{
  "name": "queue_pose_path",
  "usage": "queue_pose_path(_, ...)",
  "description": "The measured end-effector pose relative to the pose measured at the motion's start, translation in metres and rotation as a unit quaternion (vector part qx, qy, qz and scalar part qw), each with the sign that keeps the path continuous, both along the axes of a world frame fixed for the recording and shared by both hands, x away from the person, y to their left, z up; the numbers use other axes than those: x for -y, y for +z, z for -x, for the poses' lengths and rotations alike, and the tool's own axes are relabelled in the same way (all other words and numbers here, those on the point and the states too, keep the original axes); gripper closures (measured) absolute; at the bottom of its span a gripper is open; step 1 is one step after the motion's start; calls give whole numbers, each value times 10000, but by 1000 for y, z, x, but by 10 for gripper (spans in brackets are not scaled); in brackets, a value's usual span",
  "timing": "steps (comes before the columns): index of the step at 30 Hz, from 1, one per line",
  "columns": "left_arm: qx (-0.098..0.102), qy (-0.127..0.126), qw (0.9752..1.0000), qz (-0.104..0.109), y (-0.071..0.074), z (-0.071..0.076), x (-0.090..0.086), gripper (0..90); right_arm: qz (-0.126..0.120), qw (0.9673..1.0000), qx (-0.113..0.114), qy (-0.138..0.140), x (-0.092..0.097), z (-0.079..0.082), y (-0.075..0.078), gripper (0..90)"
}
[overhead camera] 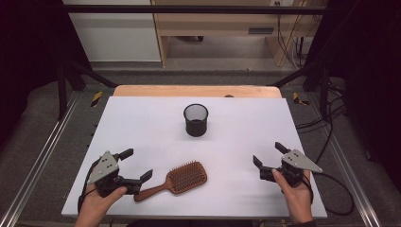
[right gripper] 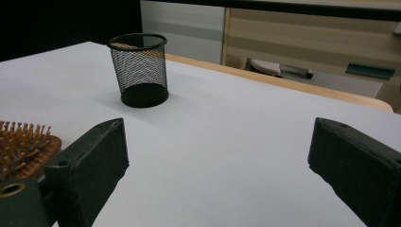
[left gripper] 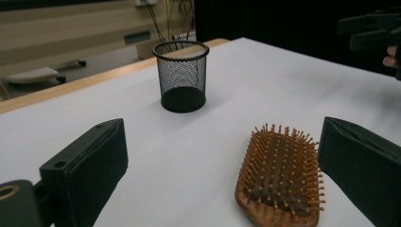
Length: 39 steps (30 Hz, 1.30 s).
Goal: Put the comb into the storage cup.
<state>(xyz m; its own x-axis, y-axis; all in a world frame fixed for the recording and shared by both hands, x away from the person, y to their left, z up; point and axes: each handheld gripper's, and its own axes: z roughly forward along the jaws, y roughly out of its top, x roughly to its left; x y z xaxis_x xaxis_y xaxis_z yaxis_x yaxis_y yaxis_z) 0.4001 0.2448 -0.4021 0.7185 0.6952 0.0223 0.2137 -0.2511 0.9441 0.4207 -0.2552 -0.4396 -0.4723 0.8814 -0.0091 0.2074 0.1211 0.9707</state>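
Now: wooden hairbrush bristles-up | left claw wide | right claw wide, empty

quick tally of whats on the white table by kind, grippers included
wooden hairbrush: 1
black mesh cup: 1
grippers: 2, left gripper and right gripper, both open and holding nothing
total: 4

White tabletop with wooden far edge, grey carpet floor, light wooden cabinet, black frame posts
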Motion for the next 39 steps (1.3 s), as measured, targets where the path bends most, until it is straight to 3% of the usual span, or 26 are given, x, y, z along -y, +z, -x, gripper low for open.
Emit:
queue_pose_path(4,-122,-240,9989,-378,9,-5,11,30,-42,9999,63,-105,1,0,1,69)
queue_pose_path(8,-290,-456,9957,-752,14,-6,23,30,107,9999,47,-107,0,1,0,65)
queue_pose_path(13,-529,-557,9885,-1303,7,-8,34,40,171,9998,7,-124,-2,0,-2,65)
queue_pose_path(19,-902,-567,9768,-1856,-10,-11,40,44,204,9997,-11,-159,-1,0,-3,65)
queue_pose_path(22,-1180,-625,9721,-1927,-17,-14,40,51,267,9995,-37,-180,-2,-1,-4,64)
queue_pose_path(23,-1290,-664,9693,-1985,-20,-14,40,54,274,9994,-40,-183,-2,-1,-4,64)
queue_pose_path(28,-1480,-771,9587,-2302,-28,-14,43,61,297,9993,-48,-201,-1,-2,-5,64)
queue_pose_path(34,-1607,-852,9539,-2389,-33,-17,44,75,308,9993,-65,-201,-2,-2,-5,64)
queue_pose_path(35,-1640,-881,9521,-2428,-34,-17,44,109,311,9993,-63,-200,-2,-2,-5,64)
queue_pose_path(36,-1657,-889,9518,-2424,-35,-17,44,136,319,9993,-65,-194,-2,-2,-5,64)
queue_pose_path(39,-1760,-922,9488,-2457,-39,-19,43,154,321,9993,-72,-202,-2,-2,-5,64)
